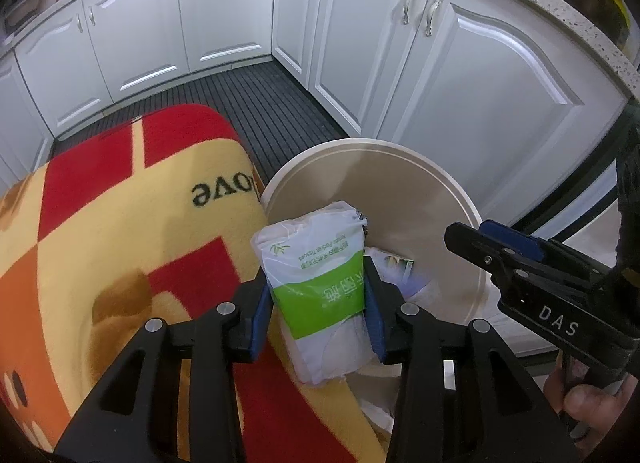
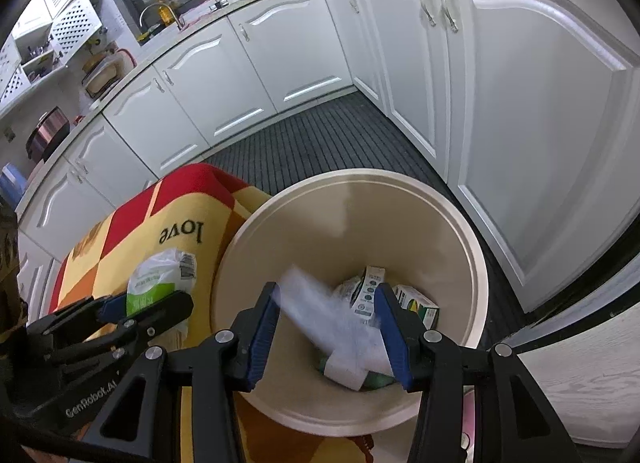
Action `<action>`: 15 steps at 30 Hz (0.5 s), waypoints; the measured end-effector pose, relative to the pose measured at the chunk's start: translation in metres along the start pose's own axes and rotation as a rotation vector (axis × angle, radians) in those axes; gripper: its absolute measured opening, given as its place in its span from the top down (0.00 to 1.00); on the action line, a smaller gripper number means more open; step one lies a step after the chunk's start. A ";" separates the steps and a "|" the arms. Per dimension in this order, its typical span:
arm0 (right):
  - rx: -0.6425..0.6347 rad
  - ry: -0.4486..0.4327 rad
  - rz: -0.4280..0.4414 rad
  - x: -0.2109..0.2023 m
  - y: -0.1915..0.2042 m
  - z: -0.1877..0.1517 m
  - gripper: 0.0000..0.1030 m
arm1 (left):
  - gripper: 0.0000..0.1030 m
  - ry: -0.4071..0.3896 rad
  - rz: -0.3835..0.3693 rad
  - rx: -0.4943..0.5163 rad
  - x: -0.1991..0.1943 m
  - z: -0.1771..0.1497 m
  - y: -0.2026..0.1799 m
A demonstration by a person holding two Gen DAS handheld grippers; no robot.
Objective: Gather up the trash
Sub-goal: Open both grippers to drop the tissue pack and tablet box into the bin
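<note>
My left gripper [image 1: 318,291] is shut on a white and green tissue packet [image 1: 316,263], its blue pads against both sides. The packet hangs over the near left rim of a round beige bin [image 1: 400,191]. The right wrist view shows the same packet [image 2: 160,279] in the left gripper [image 2: 148,303], beside the bin [image 2: 360,191]. My right gripper [image 2: 326,303] is above the bin's mouth, jaws apart. A blurred white piece [image 2: 320,311] stretches slantwise between its pads; whether they grip it I cannot tell. Small cartons [image 2: 416,303] lie at the bottom.
A red, orange and yellow blanket [image 1: 120,223] covers a raised surface left of the bin. White cabinet doors [image 1: 500,83] stand close behind and to the right. A dark ribbed mat [image 1: 260,103] covers the floor beyond. A person's thumb [image 1: 580,403] holds the right gripper [image 1: 464,231].
</note>
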State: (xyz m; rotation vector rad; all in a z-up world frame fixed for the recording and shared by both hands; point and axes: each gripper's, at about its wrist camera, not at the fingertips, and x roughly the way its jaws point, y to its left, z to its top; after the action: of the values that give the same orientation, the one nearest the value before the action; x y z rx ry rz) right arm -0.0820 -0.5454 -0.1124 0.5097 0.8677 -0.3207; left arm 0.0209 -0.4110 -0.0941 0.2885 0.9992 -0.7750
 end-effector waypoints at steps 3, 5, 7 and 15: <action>0.005 0.007 -0.004 0.000 -0.001 0.000 0.53 | 0.53 0.006 -0.009 -0.006 0.001 0.000 0.001; 0.007 0.007 -0.007 -0.002 -0.002 -0.003 0.50 | 0.45 0.002 -0.025 -0.021 0.000 0.000 0.003; 0.005 0.007 -0.011 -0.006 -0.002 -0.006 0.49 | 0.37 -0.001 -0.053 -0.045 0.000 0.000 0.006; 0.024 0.011 -0.017 -0.018 -0.006 -0.025 0.45 | 0.31 -0.023 -0.048 -0.060 -0.011 -0.003 0.010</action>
State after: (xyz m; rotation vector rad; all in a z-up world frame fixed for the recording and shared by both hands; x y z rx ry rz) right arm -0.1115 -0.5361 -0.1136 0.5271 0.8798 -0.3448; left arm 0.0229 -0.3974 -0.0876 0.2039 1.0093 -0.7888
